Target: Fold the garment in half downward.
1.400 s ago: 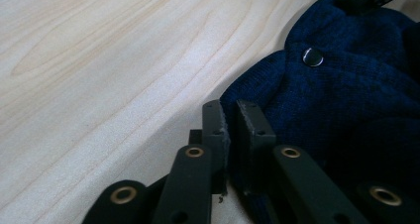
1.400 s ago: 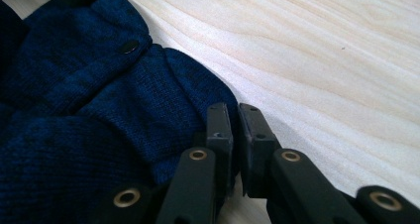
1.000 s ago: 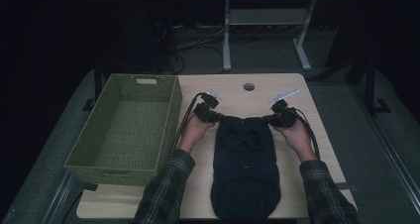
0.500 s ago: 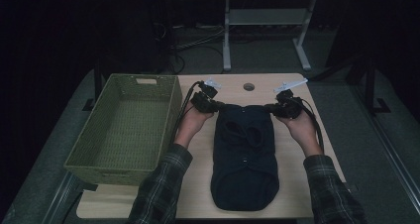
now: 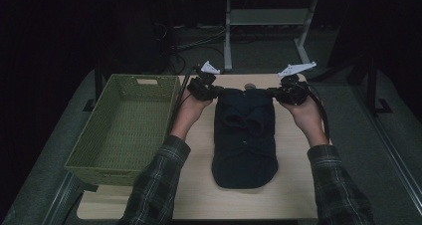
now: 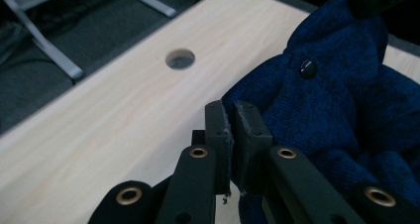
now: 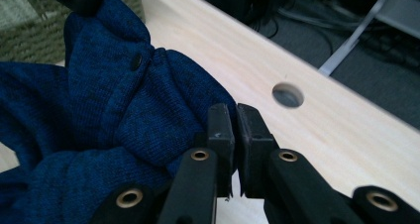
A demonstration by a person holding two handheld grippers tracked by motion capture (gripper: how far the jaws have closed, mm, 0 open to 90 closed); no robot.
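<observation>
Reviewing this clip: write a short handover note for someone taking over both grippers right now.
Left gripper: shut on the sweater's far left corner.
Right gripper: shut on its far right corner.
Sweater: dark blue, buttoned, its far edge stretched between the grippers, its near end lying on the table.
Basket: green, with nothing in it, on the table left of the sweater.
Done: both far corners gripped.
Left: probably fold the sweater and put it in the basket; keep both grips even.

dim room, pale wooden table (image 5: 293,195), grey floor (image 5: 348,80), white metal stand (image 5: 268,21) behind.
</observation>
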